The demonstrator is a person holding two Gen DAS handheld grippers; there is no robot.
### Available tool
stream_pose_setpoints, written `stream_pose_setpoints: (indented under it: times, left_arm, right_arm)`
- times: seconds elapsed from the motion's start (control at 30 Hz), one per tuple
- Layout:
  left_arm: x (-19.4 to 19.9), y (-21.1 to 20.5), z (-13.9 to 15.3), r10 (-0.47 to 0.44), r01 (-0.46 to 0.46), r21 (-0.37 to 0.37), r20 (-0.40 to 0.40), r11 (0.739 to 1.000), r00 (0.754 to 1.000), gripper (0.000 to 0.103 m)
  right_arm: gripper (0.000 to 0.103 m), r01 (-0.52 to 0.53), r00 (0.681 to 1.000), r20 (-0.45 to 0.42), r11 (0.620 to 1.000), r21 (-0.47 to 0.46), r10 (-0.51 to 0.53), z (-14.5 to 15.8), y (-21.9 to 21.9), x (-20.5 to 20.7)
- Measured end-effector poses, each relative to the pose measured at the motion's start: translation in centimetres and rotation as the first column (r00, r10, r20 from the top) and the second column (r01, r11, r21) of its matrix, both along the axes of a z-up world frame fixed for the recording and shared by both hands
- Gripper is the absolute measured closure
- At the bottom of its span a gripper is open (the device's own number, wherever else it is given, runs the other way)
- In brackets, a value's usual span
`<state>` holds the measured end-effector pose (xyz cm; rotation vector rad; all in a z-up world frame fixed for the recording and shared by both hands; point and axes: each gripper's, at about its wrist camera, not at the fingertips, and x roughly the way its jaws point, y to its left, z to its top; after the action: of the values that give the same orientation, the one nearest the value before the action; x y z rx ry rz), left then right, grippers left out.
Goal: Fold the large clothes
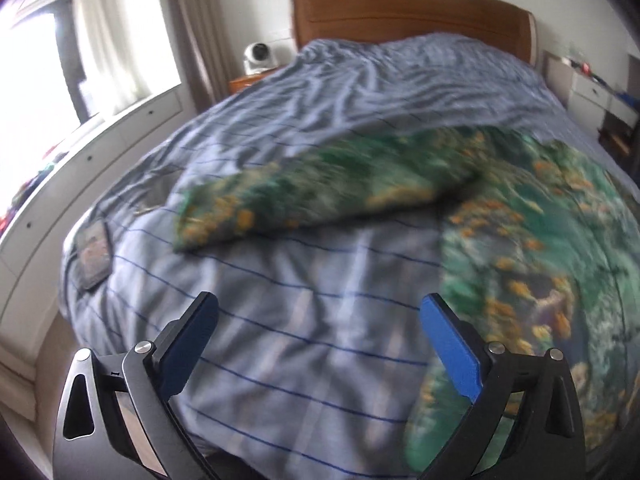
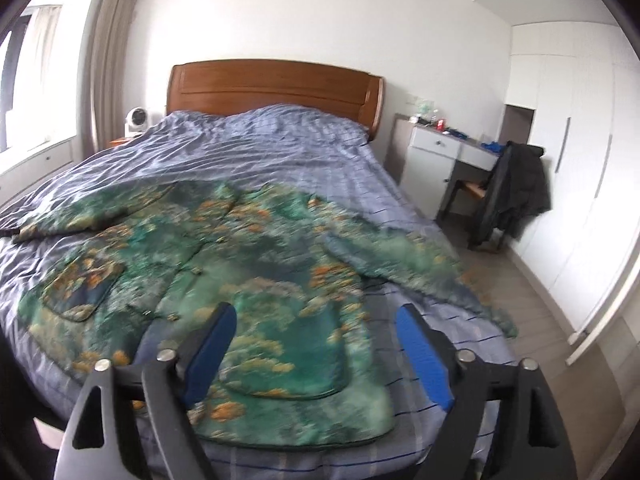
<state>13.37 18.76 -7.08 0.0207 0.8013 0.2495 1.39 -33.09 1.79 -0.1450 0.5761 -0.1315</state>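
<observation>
Blue rubber pads line the 2 fingers of the left gripper (image 1: 318, 344), which hangs with its jaws spread wide over a blue-striped duvet (image 1: 280, 320), nothing between them. The right gripper (image 2: 316, 354) is likewise parted, its fingers apart above the near hem of a green quilted jacket (image 2: 224, 280) printed with orange and cream flowers; the pads do not press the cloth.

The jacket lies front-up across the foot half of the bed, hem toward the cameras. In the right wrist view 2 patch pockets show, one (image 2: 80, 284) on the left panel and one (image 2: 288, 356) just beyond the right gripper. One sleeve (image 2: 416, 276) runs out to the right edge of the mattress, its cuff hanging over the side; the other sleeve (image 1: 320, 188) stretches left across the duvet, blurred in the left wrist view.

A dark phone (image 1: 93, 254) rests flat on the duvet near the bed's left edge. Farther back stand a wooden headboard (image 2: 276, 84), a small white fan (image 2: 137, 120) on a bedside stand, a white desk (image 2: 444, 148) and a chair draped with a dark coat (image 2: 520, 184), beside white wardrobes (image 2: 576, 140).
</observation>
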Motion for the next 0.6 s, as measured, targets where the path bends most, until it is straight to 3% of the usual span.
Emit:
stream_pose_setpoints:
  times: [0.13,0.17,0.23,0.4,0.5,0.6]
  left_arm:
    - [-0.4,-4.3,-0.8,-0.102,0.103,-0.064,0.005,0.993,0.995,0.002]
    - [-0.5,-5.4,-0.7,-0.137,0.137,-0.084,0.007,0.987,0.99,0.002]
    - [-0.8,-6.8,-0.3,-0.183,0.183,-0.108,0.008,0.977,0.983,0.002]
    - [-1.6,-9.2,-0.2,-0.293,0.291,-0.196,0.024,0.936,0.956,0.002]
    - [-2.7,-10.3,-0.6,-0.286,0.29,-0.177,0.049,0.94,0.957,0.002]
    - [-2.7,-11.4,-1.3,-0.355,0.345,-0.174,-0.029,0.922,0.935,0.002]
  right_arm:
    - [0.011,-0.003,0.995,0.099,1.0,-0.022,0.005,2.0,-1.2,-0.9]
    - [0.0,-0.013,0.991,0.129,0.999,-0.033,0.017,2.4,-1.5,-1.3]
    - [0.0,-0.045,0.987,0.152,0.998,-0.043,0.051,2.9,-1.9,-1.6]
    - [0.0,-0.071,0.997,0.036,0.997,-0.01,0.071,1.3,-3.1,-0.7]
    - [0.0,-0.075,0.997,-0.028,0.997,-0.004,0.075,-0.1,-3.3,-0.5]
    - [0.0,-0.068,0.995,-0.072,0.997,0.032,0.07,-1.0,-3.7,-0.3]
